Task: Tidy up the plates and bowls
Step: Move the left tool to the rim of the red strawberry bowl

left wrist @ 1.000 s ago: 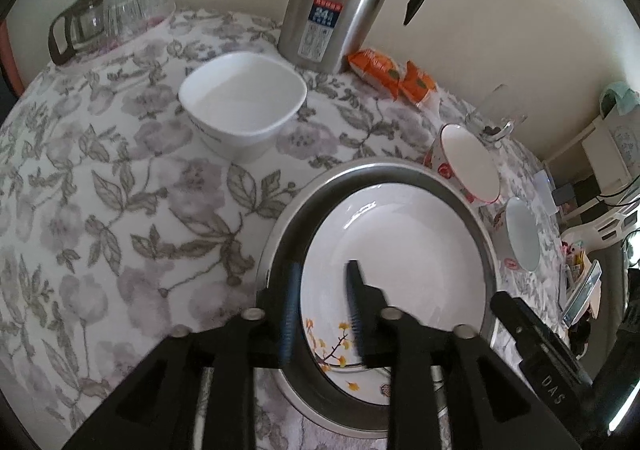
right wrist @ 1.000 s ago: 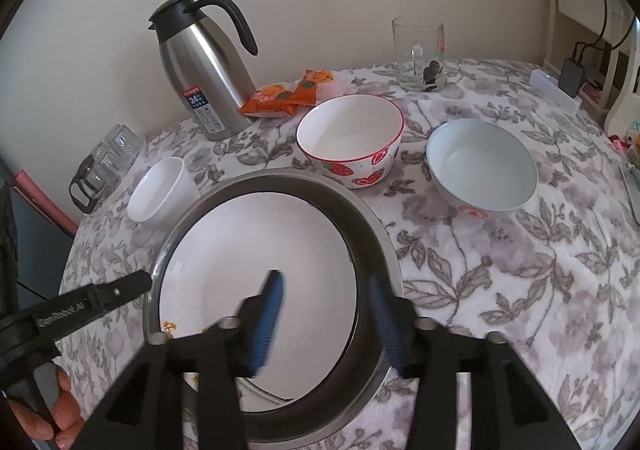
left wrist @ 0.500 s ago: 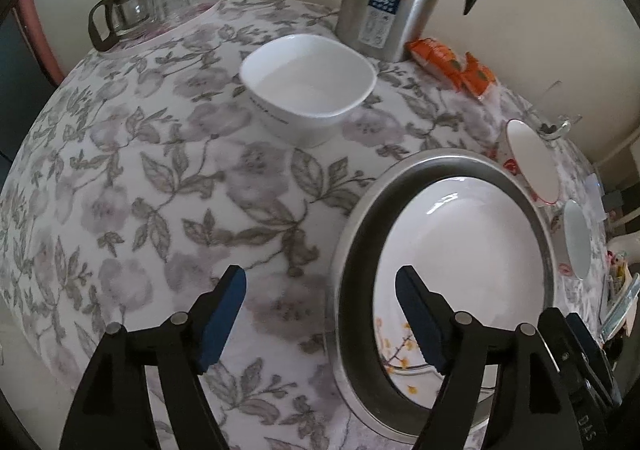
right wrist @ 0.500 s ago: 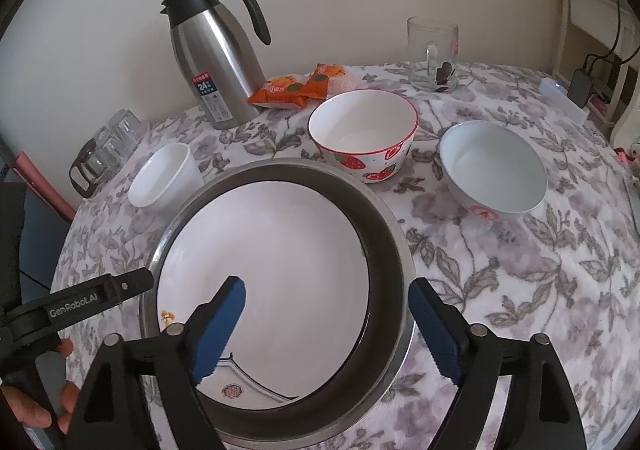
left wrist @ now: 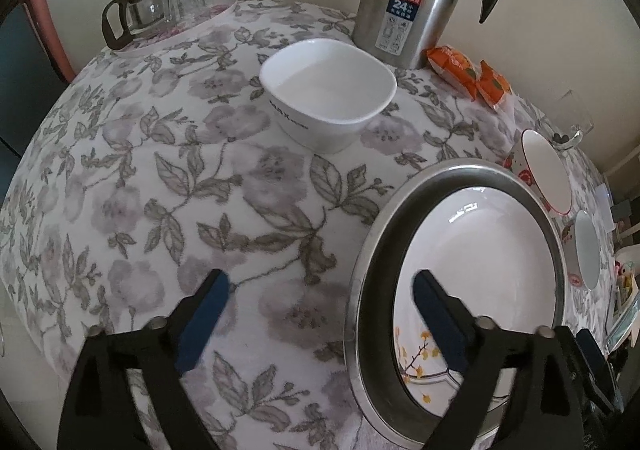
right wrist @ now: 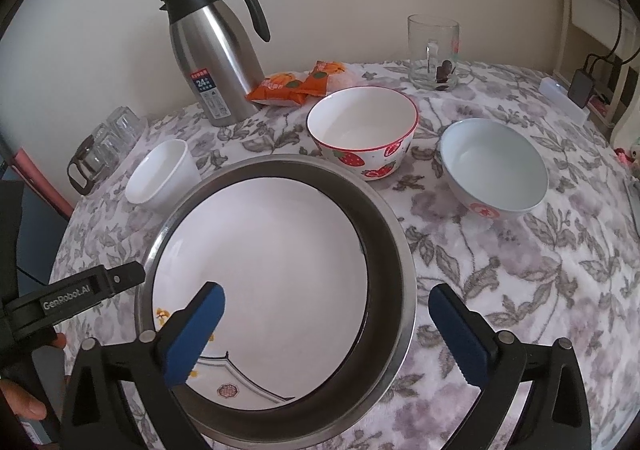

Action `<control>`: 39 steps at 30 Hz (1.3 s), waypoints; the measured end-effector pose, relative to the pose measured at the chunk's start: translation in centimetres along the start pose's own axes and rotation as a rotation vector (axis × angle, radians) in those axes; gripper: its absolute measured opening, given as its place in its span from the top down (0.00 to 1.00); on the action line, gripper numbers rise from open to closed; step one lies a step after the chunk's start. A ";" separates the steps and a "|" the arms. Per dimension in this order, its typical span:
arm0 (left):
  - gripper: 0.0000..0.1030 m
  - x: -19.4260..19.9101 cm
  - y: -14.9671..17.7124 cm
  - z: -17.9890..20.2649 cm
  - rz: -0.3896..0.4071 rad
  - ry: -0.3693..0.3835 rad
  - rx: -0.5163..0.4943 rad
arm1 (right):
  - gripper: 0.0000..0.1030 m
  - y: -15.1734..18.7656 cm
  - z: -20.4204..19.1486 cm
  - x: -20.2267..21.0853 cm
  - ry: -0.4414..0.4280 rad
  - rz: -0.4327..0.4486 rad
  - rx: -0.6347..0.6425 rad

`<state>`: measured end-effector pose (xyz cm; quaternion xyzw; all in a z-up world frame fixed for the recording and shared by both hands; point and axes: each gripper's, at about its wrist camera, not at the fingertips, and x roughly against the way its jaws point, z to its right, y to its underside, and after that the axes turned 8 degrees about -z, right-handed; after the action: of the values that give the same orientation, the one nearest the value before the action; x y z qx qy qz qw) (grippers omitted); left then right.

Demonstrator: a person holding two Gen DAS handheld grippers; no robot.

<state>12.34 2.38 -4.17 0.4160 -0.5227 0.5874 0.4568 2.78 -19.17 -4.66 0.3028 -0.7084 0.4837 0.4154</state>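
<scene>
The left gripper (left wrist: 316, 308) is opening, its jaws astride the steel basin's (left wrist: 362, 286) rim without touching it. The right gripper (right wrist: 326, 330) is opening too, clear of the far rim. Inside the basin lies a white plate (right wrist: 260, 274), its near edge cut off. At eleven o'clock sits a square white bowl (left wrist: 328, 93); at one o'clock a strawberry bowl (right wrist: 362, 125); at two, a pale bowl (right wrist: 494, 163). The glasses (right wrist: 108, 141) are blurred.
</scene>
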 end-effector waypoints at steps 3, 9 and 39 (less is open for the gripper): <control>0.04 0.6 -0.2 0.0 0.032 0.008 -0.003 | 0.00 -0.1 0.0 0.3 -0.002 0.019 0.000; 0.03 2.1 -0.8 0.0 0.116 0.048 0.009 | 0.00 -0.9 0.2 1.5 -0.007 0.082 -0.012; 0.03 5.4 -4.9 7.6 0.283 0.173 -0.191 | 0.00 -9.0 5.7 6.3 -0.086 0.304 -0.094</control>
<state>15.93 -4.47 3.00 0.2410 -0.5881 0.6270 0.4504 5.60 -27.80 3.71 0.1929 -0.7850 0.4939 0.3204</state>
